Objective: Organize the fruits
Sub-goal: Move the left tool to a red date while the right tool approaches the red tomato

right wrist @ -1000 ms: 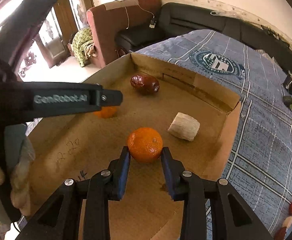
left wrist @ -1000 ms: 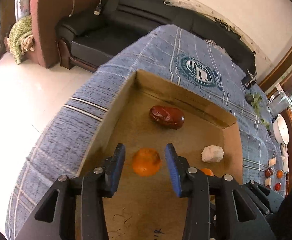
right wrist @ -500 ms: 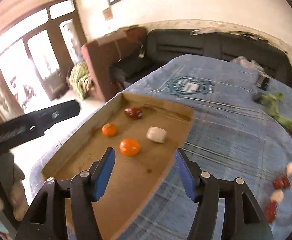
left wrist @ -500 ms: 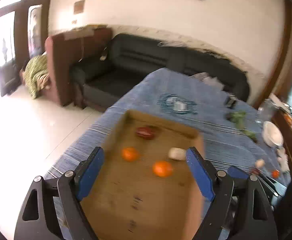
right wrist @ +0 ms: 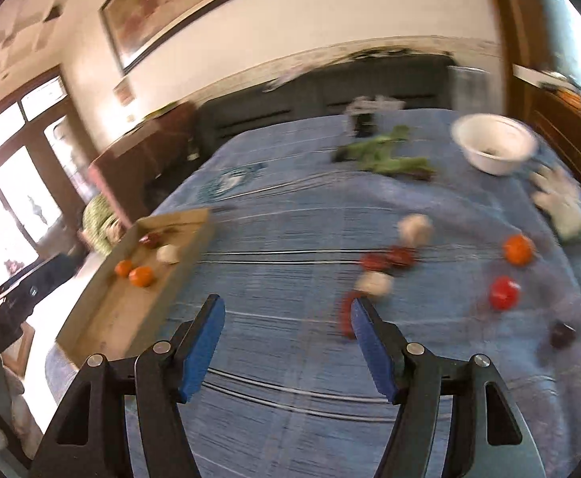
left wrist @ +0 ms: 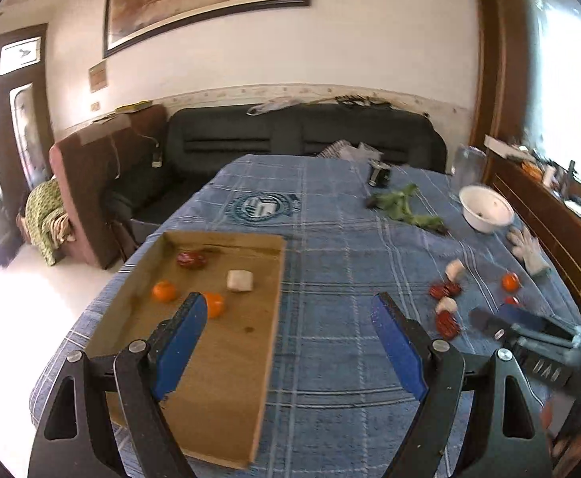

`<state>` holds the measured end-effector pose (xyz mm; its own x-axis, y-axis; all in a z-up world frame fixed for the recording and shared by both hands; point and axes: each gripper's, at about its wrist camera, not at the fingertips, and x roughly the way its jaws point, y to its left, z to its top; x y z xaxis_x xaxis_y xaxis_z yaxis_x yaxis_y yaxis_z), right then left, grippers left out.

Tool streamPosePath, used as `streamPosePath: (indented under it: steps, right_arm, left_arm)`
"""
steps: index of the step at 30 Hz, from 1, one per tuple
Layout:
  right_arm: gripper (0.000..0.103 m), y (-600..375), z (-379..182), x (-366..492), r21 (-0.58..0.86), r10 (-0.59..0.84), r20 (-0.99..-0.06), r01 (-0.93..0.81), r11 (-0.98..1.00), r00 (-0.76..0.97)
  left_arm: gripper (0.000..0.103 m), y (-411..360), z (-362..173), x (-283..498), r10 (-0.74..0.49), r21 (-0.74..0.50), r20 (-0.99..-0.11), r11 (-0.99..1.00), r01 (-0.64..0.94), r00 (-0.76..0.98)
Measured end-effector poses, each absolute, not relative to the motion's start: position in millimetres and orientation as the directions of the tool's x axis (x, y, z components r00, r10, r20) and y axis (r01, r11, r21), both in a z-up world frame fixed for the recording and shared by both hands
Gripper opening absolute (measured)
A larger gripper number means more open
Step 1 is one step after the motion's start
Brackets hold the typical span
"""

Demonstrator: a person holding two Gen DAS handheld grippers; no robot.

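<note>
A cardboard tray (left wrist: 226, 350) lies on the left of the blue cloth table. It holds two oranges (left wrist: 164, 290), a dark red fruit (left wrist: 190, 259) and a white piece (left wrist: 240, 280). It also shows in the right wrist view (right wrist: 119, 314). Loose fruit lies on the cloth at the right: red pieces (right wrist: 388, 258), white pieces (right wrist: 415, 229), an orange (right wrist: 518, 249) and a red round fruit (right wrist: 503, 292). My left gripper (left wrist: 286, 314) is open and empty above the tray's right edge. My right gripper (right wrist: 288, 312) is open and empty above the cloth, left of the loose fruit.
A white bowl (left wrist: 486, 209), green leaves (left wrist: 404, 209), a white glove (left wrist: 529, 249) and a small dark device (left wrist: 379, 175) lie at the far right of the table. A black sofa (left wrist: 298, 135) and a brown armchair (left wrist: 91, 183) stand behind.
Both grippers have opened wide and pulled back and up from the tray. The right one let go of its orange in the tray and swung right toward the loose fruit.
</note>
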<state>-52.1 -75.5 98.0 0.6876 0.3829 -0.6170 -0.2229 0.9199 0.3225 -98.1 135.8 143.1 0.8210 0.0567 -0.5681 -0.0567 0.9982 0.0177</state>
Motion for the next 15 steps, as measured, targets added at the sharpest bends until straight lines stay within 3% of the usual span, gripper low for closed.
streamPosePath:
  steps: [15]
  right_arm:
    - [0.073,-237.9,74.0,-62.7,0.373,0.183,-0.636,0.092,0.923,0.750]
  left_arm:
    - [0.084,102.4,97.2,-63.4,-0.029,-0.023,-0.695,1.000,0.017,0.718]
